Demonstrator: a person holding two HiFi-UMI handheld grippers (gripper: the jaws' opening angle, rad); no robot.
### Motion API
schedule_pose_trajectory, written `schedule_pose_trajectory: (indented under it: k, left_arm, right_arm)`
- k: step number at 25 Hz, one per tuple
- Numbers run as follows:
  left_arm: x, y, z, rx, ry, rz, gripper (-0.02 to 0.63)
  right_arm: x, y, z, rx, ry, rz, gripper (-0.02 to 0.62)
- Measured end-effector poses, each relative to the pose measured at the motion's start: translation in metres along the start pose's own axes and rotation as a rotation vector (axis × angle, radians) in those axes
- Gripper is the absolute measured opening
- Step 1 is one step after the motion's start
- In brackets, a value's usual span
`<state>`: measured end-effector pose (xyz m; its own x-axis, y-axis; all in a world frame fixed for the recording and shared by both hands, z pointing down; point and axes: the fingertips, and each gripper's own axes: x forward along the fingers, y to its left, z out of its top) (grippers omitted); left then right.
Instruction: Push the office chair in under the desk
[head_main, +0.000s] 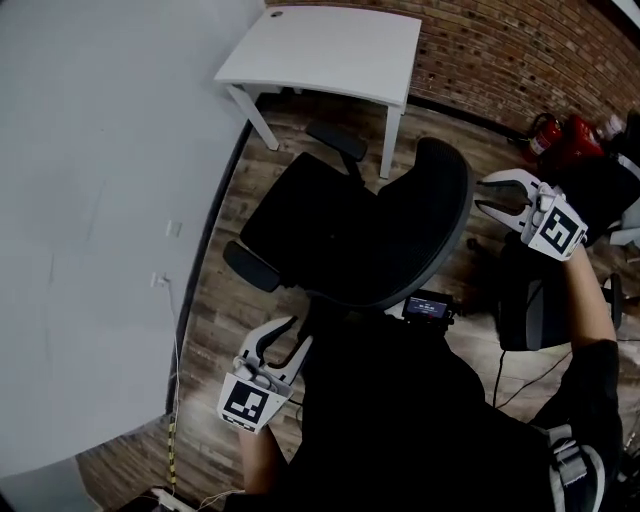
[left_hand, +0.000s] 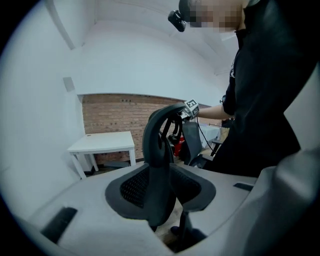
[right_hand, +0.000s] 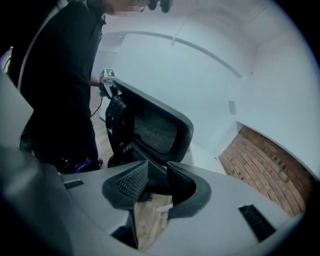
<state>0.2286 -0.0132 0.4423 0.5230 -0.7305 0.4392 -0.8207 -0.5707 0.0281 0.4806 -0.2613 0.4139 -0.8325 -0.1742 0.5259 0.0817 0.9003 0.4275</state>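
Observation:
A black office chair stands on the wood floor with its seat (head_main: 300, 215) facing the white desk (head_main: 330, 50) and its mesh backrest (head_main: 425, 225) towards me. The front of the seat is just short of the desk's near edge. My left gripper (head_main: 297, 335) is low at the backrest's left side, jaws open. In the left gripper view the backrest's edge (left_hand: 159, 150) rises in line with the gap of the left gripper (left_hand: 162, 190). My right gripper (head_main: 483, 194) is open just beside the backrest's right edge. Floor shows through the gap of the right gripper (right_hand: 156, 185), with the backrest (right_hand: 155, 130) just ahead.
A white wall (head_main: 100, 200) runs along the left, with a socket and cable (head_main: 163, 280). A brick wall (head_main: 520, 50) is behind the desk. Red fire extinguishers (head_main: 560, 135) and a second dark chair (head_main: 535, 300) stand on the right.

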Motion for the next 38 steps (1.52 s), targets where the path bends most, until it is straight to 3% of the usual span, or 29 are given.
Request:
schedule_pose_trajectory:
  k: [3,9,18,26,34,38]
  left_arm:
    - [0.009,-0.005,-0.002,0.058,0.046,0.009,0.137]
    - [0.025,-0.010,-0.012,0.091,0.175,0.025,0.157]
    - [0.046,-0.032,-0.040,0.131,0.342,0.035,0.183]
    - [0.069,-0.028,-0.069,0.191,0.477,0.036,0.183]
    - [0.081,-0.024,-0.080,0.214,0.520,0.002,0.174]
    - [0.079,-0.026,-0.081,0.211,0.502,-0.001,0.156]
  right_arm:
    - [0.008,-0.020,-0.011,-0.099,0.053,0.097,0.154]
    - [0.040,-0.044,-0.039,-0.287,0.212,0.273,0.204]
    - [0.067,-0.044,-0.084,-0.514,0.366,0.410,0.225]
    - [0.097,-0.042,-0.105,-0.579,0.421,0.517,0.227]
    - [0.116,-0.026,-0.106,-0.614,0.421,0.564,0.187]
    - [0.118,-0.022,-0.105,-0.611,0.424,0.558,0.181]
